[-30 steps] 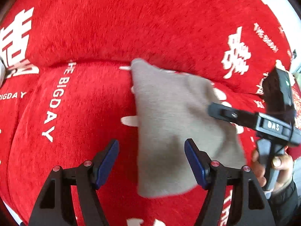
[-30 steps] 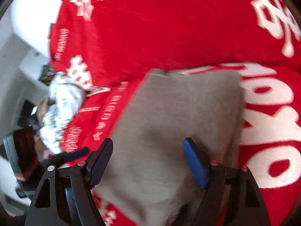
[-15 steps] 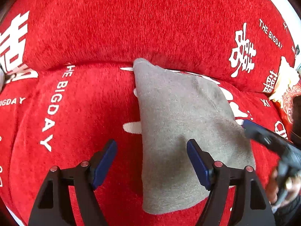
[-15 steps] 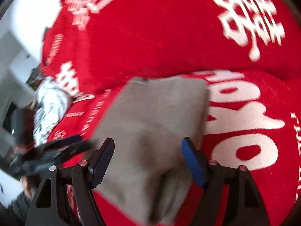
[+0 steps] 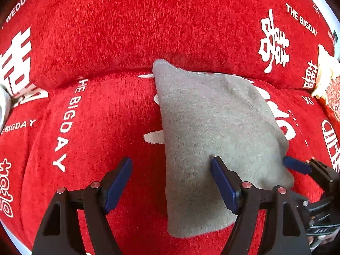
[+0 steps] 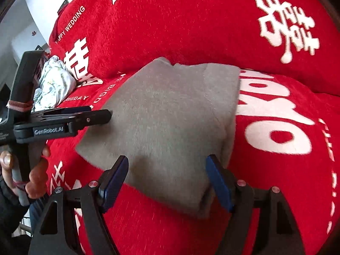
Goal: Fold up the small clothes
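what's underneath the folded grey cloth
The grey cloth lies on the red sofa cover; white printed lettering runs under its edges. Whatever is beneath its middle is covered.

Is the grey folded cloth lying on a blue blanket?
No, the grey folded cloth lies on a red plush blanket printed with white letters.

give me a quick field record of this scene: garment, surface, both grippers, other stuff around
garment: grey folded cloth, lying flat, layered edges on its right side
surface: red sofa cover with white lettering
left gripper: jaws apart, over the cloth's near left edge, nothing gripped
right gripper: jaws opening, over the cloth's near corner, nothing gripped
other: crumpled pale floral fabric at the sofa's left end
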Available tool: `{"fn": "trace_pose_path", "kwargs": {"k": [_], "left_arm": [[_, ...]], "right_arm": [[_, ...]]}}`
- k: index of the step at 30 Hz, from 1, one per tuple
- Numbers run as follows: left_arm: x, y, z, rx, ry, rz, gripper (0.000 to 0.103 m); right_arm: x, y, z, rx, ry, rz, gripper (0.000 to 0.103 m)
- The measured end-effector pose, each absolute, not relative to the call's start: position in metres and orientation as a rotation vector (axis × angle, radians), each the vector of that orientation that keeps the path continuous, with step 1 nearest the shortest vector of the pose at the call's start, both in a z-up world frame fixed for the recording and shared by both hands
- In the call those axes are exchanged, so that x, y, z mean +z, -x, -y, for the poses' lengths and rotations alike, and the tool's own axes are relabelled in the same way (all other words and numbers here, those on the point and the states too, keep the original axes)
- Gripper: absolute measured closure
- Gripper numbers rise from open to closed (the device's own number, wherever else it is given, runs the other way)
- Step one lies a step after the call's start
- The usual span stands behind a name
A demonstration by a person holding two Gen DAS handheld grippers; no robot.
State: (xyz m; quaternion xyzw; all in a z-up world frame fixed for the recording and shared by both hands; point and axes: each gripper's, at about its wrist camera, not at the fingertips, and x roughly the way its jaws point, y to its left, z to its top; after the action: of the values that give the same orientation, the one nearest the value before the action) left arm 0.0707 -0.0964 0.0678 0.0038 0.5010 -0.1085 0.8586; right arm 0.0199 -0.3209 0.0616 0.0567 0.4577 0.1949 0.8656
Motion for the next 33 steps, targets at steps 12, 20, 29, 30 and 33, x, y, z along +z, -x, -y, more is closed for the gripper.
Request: {"fn": "trace_pose_path", "kwargs": {"k": [12, 20, 29, 30, 33], "left_arm": [[0.036, -0.138, 0.085, -0.415, 0.368, -1.261, 0.025], [-0.001, -0.160, 0.097, -0.467, 0.451, -1.328, 0.028], [0.021, -0.153, 0.119, -0.483, 0.272, -1.244, 0.056], [0.025, -0.148, 0.121, -0.477, 0.253, -1.230, 0.056], [0.035, -0.139, 0.122, -0.473, 0.228, -1.207, 0.057]], "right_arm": [[0.056, -0.091, 0.377, 0.281, -0.453, -1.016, 0.007], [0.023, -0.137, 0.342, 0.356, -0.463, -1.108, 0.032], [0.033, -0.134, 0.340, 0.383, -0.496, -1.073, 0.060], [0.036, -0.133, 0.339, 0.378, -0.494, -1.068, 0.060], [0.046, -0.126, 0.337, 0.376, -0.486, -1.049, 0.061]]}}
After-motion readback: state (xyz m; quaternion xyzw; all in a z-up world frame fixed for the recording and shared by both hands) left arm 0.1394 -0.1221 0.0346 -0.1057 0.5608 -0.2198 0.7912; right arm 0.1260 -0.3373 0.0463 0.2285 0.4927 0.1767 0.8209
